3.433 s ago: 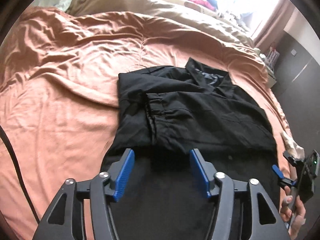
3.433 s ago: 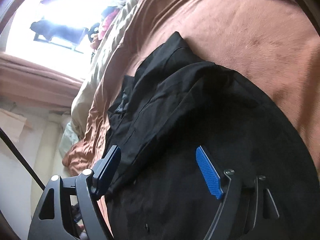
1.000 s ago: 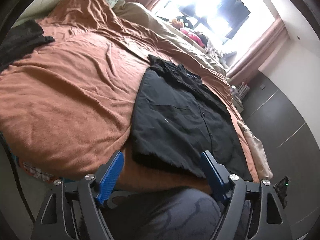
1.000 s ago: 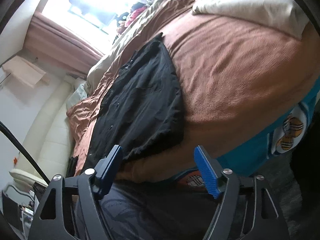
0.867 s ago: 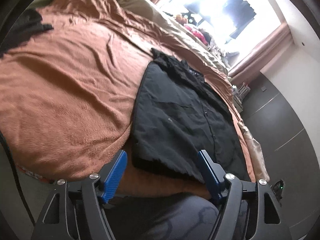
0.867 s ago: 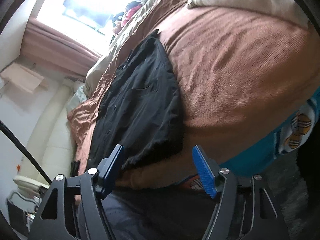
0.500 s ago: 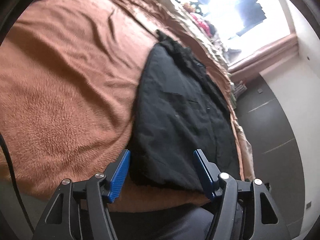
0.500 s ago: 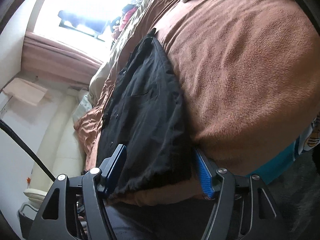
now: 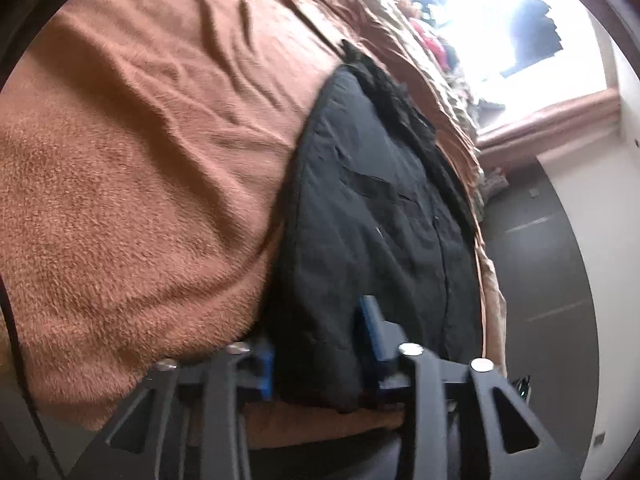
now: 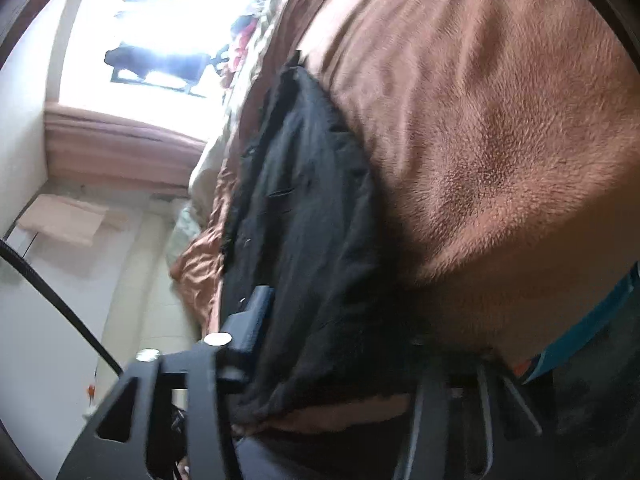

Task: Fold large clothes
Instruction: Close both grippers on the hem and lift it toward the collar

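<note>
Now | black shirt (image 9: 372,216) hem between closing left gripper (image 9: 316,354) jaws

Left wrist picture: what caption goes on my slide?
Left gripper closing on the near hem of a black shirt lying on a brown blanket.

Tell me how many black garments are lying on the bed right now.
1: the black shirt lies lengthwise on the brown blanket, its near hem at the bed's edge between both grippers' closing jaws. Others may lie outside the view.

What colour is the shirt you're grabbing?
Black, lying on a rust-brown blanket; the shirt shows best in the left wrist view.
</note>
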The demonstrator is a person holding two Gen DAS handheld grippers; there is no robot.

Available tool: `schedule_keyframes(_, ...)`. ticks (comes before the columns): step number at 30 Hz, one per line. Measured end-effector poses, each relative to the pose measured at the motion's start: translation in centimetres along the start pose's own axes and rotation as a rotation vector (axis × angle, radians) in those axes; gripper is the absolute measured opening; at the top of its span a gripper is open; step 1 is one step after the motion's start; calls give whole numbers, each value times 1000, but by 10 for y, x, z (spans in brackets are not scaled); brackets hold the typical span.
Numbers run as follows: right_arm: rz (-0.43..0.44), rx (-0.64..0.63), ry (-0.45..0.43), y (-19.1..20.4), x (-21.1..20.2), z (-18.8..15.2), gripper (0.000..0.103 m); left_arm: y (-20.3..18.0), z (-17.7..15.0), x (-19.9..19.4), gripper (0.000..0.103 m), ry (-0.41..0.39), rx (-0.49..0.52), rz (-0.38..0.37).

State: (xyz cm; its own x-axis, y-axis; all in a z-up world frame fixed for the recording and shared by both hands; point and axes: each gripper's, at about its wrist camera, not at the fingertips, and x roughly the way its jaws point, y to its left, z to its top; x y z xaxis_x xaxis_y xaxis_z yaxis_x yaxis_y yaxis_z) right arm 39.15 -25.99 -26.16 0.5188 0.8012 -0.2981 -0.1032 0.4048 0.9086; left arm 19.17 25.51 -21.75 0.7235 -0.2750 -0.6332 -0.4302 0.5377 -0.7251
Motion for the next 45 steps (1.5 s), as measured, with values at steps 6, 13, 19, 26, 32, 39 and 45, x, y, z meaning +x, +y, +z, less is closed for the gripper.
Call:
schedule_keyframes(6,14,-7,-42,12,-19,-8,4,-3,-6,-18,12,-46,-41,-61)
schedule_keyframes(13,69,-84,-65,52,-44,-18,2,-29,-12,-57,10,-123,-18,-121)
schedule_keyframes(19,117,-140,-74,76,-66,-29,2,-43,-25,-102,10,-179,12,-167)
schedule_keyframes(26,157,-198,-75,85,-94,-48,2,-56,-39,-136,10,-230,34,-215)
schedule_keyframes(32,177,-246,-74,92,-104,-62,2,-53,-62,-171,10,-269,32,-253)
schedule_keyframes(39,200,-284,-77,94,-116,-77,2,-53,-90,-214,10,-314,37,-295)
schedule_keyframes(45,218,-311,-85,95,-125,-86,2,-54,-105,-243,10,-344,54,-318)
